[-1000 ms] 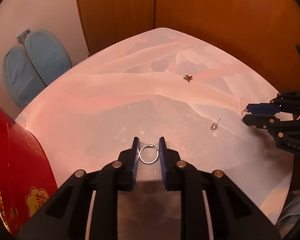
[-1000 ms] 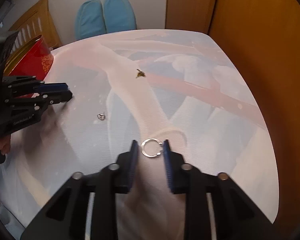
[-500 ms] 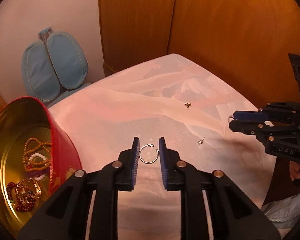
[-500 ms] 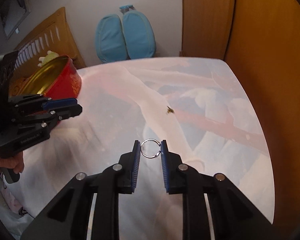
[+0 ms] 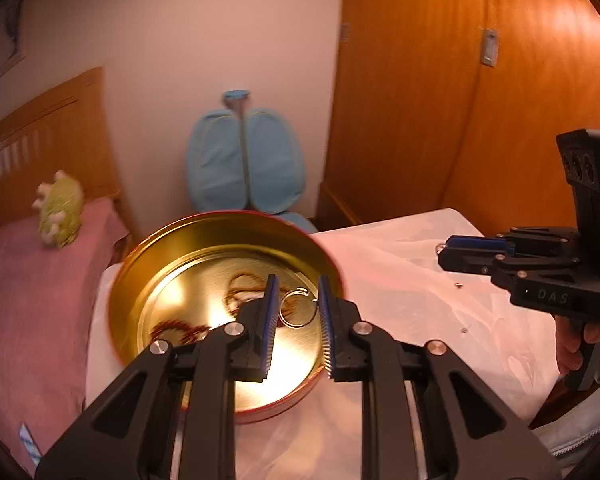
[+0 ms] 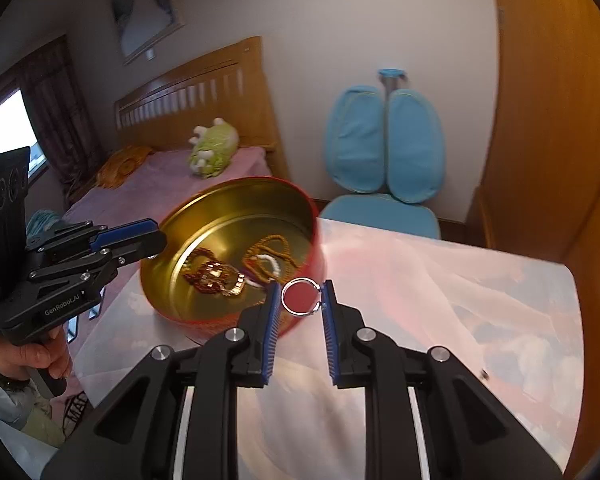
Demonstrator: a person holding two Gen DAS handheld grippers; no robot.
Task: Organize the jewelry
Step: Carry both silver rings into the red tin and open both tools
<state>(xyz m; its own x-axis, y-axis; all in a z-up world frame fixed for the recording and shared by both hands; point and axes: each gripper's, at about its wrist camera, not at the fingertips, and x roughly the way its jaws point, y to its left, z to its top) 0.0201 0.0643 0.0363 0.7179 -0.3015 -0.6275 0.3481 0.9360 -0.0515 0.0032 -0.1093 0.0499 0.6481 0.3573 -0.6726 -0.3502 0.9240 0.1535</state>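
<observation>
The left claw (image 5: 298,312) is clamped on a silver hoop (image 5: 298,312), pinched between its blue pads and held in the air over the open tin (image 5: 140,276). Below and ahead of its tips the gold floor of the tin holds beaded strands (image 5: 240,288), blurred in this view. The right claw (image 6: 303,298) is clamped on a second hoop (image 6: 302,297), which sits upright between its pads just short of the tin's red wall (image 6: 318,240), not yet over the rim. Ahead and to the left of that claw, inside the tin, lie a gold bracelet (image 6: 220,278) and brown and white bead loops (image 6: 268,258). The tin rests on a table (image 6: 440,280) with a pale patterned cover. To the right of the left claw, two tiny pieces (image 5: 458,286) lie on the cover near the right claw's body; what they are cannot be told. Beyond the tin stand a blue chair (image 6: 384,156) and a bed with a green toy (image 6: 212,148)
</observation>
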